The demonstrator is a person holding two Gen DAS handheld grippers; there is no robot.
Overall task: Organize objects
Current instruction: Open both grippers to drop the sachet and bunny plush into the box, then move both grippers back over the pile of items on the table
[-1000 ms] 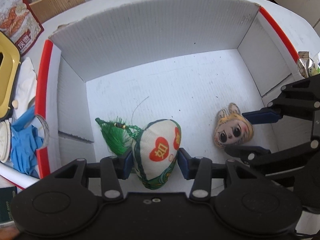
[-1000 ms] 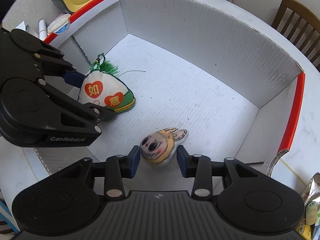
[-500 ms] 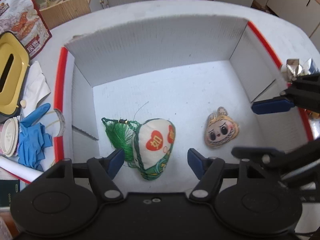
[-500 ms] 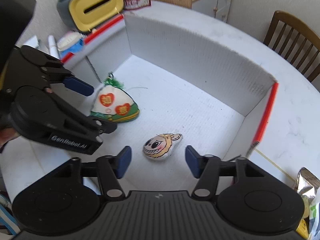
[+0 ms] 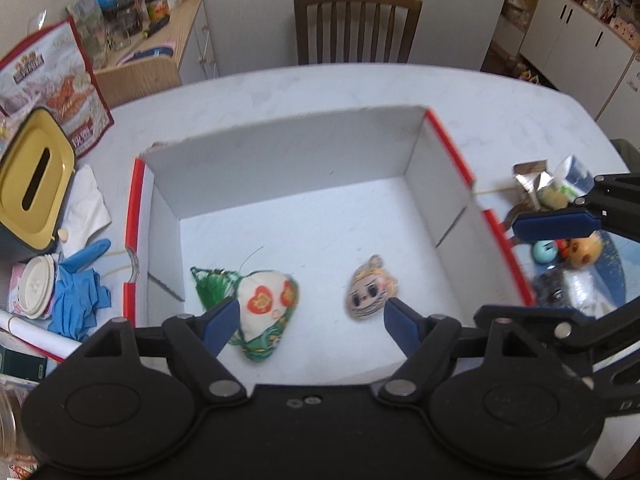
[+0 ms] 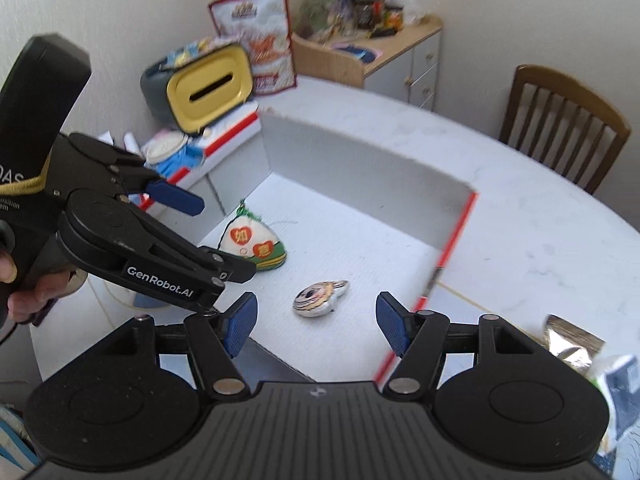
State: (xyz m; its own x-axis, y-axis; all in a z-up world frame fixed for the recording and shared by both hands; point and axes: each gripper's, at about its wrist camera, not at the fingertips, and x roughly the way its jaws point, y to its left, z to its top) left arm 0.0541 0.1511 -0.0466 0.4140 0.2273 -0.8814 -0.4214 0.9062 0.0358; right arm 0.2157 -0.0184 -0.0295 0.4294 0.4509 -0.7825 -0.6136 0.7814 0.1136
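The white box sits on the round worktop, and everything here is told from that box. Two soft toys lie on the box floor: the little pouch with red hearts near the left wall, and the small doll face toward the right wall. They lie apart, so each has its own spot.

The left tool is above the near edge of the box, wide open and holding nothing. The right tool is also wide open and empty, above the box's right side. I think both toys are put away, and more things wait outside the box.
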